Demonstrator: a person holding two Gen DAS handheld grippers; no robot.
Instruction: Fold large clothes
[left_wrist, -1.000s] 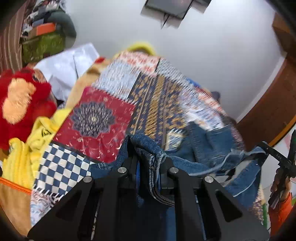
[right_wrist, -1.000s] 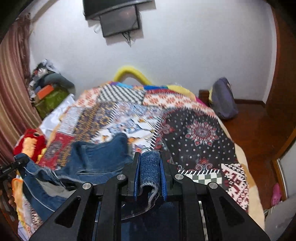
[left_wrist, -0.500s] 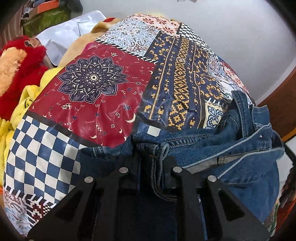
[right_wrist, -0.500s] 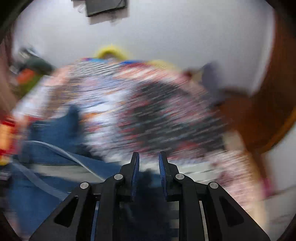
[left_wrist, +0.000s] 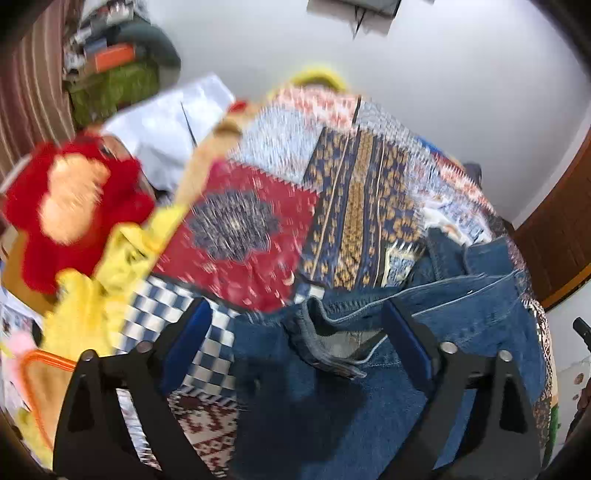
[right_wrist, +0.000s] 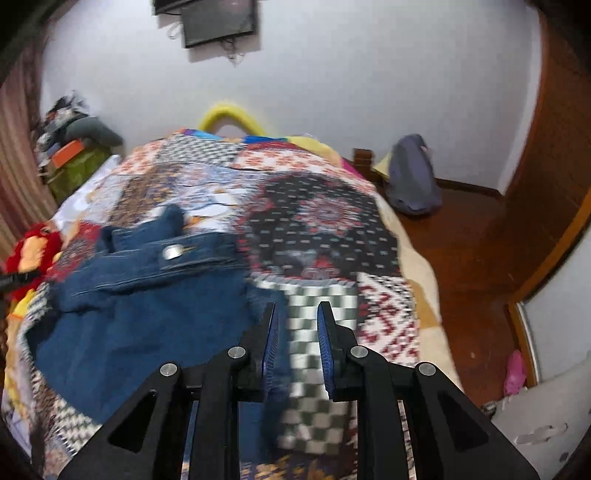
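Observation:
A pair of blue jeans (left_wrist: 369, 369) lies on the patchwork bedspread (left_wrist: 362, 206), waistband toward the far side. In the right wrist view the jeans (right_wrist: 140, 317) lie left of centre, with a metal button (right_wrist: 171, 252) showing. My left gripper (left_wrist: 299, 317) is open wide above the waistband and holds nothing. My right gripper (right_wrist: 295, 325) is slightly open and empty, over the bedspread (right_wrist: 321, 221) at the right edge of the jeans.
A red plush toy (left_wrist: 74, 206) and yellow cloth (left_wrist: 92, 306) lie at the bed's left side. Piled boxes (right_wrist: 70, 158) stand at the far left. A grey bag (right_wrist: 413, 181) leans on the wall on the wooden floor (right_wrist: 476, 258) to the right.
Both grippers have let go of the jeans and opened. The jeans have dropped flat onto the bedspread. Both grippers have lifted and drawn back.

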